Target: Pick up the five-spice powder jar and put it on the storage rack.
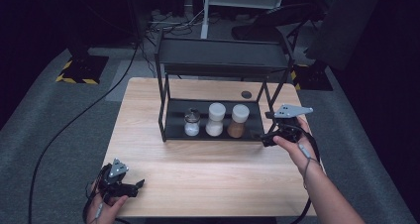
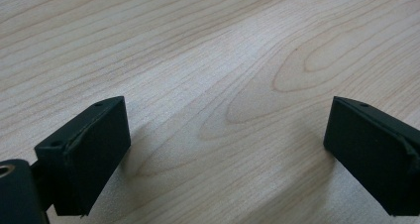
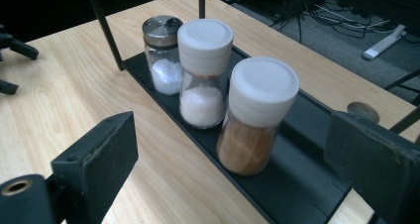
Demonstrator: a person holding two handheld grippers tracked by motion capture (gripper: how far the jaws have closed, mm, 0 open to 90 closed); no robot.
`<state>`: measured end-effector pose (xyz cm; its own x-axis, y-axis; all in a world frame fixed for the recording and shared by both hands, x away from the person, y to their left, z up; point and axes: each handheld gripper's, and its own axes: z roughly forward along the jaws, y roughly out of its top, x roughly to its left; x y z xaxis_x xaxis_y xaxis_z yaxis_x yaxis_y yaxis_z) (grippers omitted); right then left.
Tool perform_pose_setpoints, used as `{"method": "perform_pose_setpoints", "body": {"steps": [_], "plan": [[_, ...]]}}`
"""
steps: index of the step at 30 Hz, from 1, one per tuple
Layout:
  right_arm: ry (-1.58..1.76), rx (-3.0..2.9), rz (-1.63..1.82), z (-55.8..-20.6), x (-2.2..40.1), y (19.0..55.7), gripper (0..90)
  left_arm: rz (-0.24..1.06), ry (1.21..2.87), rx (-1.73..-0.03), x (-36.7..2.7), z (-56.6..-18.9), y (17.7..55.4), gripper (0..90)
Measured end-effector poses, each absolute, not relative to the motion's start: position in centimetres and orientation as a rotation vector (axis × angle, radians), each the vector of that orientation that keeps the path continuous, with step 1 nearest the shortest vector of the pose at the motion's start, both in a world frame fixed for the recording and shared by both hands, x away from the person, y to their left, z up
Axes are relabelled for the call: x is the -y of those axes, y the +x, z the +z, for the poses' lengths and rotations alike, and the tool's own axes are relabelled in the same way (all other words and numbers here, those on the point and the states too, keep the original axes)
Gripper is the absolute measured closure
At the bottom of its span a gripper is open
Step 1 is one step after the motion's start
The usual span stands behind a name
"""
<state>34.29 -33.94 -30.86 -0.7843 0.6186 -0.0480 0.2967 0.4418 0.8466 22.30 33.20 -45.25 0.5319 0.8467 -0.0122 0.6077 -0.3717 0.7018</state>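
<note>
Three jars stood in a row on the bottom tray of a black rack (image 1: 163,116) at the middle of the wooden counter (image 1: 208,169). From the person's left in the high view: a small jar with a metal lid (image 1: 191,122) holding white grains, a taller jar with a white cap (image 1: 215,119) also holding white grains, and a jar of brown powder (image 1: 238,121) with a white cap. The three sat just beside one another, upright; the right gripper view put the white-capped pair close enough that I could not tell whether they touched. The right gripper (image 1: 268,139) hung just off the right end of the rack, near the jar of brown powder but apart from it. Its jaws stood wide with nothing between them, and in its own view that jar (image 3: 258,116) lay beyond the open jaws. The left gripper (image 1: 134,187) rested low at the near left corner of the counter, well apart from the rack. Its jaws also stood wide, bare wood (image 2: 223,75) between them. A dark round disc (image 1: 246,94) lay on the counter behind the rack.
</note>
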Motion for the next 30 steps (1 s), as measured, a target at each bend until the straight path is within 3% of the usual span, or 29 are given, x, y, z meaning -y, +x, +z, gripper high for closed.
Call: {"method": "perform_pose_setpoints", "body": {"steps": [30], "plan": [[0.778,-2.306,1.329,-32.7,37.6,28.7,5.5,0.466,2.111,-1.174,-33.2,-45.2,22.3,3.5]]}}
